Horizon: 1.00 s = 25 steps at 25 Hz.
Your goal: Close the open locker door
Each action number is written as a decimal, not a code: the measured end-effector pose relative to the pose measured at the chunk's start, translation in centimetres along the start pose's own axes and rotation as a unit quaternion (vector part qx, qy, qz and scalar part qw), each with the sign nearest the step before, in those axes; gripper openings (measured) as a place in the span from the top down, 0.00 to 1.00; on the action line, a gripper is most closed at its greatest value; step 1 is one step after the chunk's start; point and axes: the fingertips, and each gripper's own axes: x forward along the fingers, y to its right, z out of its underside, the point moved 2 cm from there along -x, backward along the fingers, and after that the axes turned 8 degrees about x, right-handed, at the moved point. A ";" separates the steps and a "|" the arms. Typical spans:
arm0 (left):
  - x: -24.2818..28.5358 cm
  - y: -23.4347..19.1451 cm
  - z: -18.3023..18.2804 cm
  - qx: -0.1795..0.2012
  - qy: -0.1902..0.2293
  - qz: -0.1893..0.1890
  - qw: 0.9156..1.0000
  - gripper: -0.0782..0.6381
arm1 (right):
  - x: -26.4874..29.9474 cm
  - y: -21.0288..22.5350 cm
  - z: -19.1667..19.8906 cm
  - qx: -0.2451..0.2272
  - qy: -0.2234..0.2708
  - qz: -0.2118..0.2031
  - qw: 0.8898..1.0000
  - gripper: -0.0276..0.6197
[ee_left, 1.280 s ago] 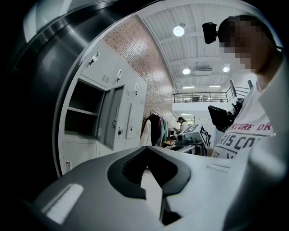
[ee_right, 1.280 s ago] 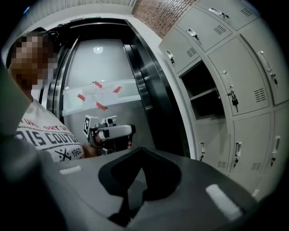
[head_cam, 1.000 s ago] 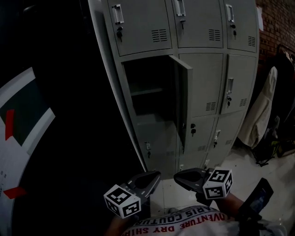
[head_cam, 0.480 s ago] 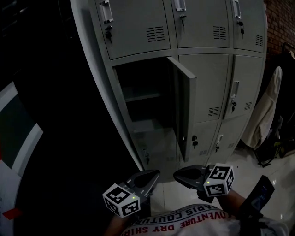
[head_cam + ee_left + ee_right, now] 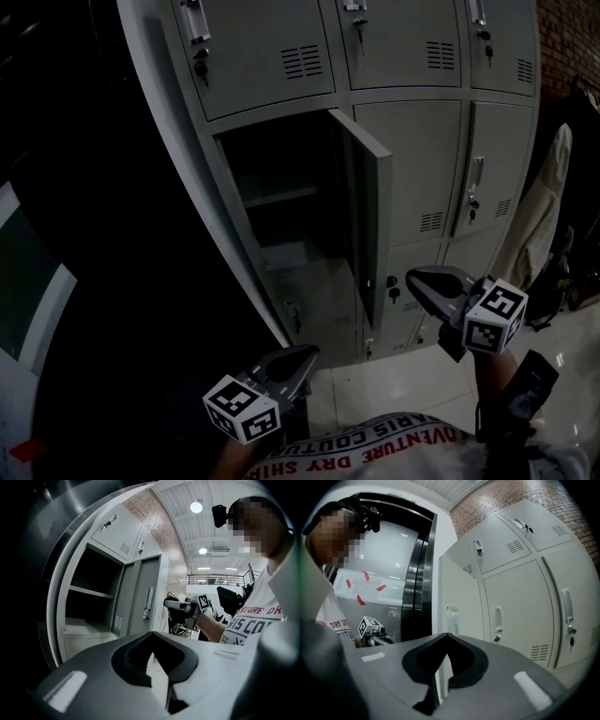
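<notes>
Door [image 5: 367, 220] stands open; we hold right gripper [image 5: 422, 279] near it, left gripper [image 5: 302, 356] lower, both pressed closed, empty.

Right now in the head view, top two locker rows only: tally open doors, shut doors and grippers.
Open door: 1
Shut doors: 5
Grippers: 2, the left gripper and the right gripper
Total: 8
</notes>
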 end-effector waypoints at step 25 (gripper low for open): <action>2.9 -5.5 -1.1 0.002 0.002 -0.018 1.000 0.88 | 13.2 -3.2 0.5 -0.099 -0.005 -0.123 0.987 0.98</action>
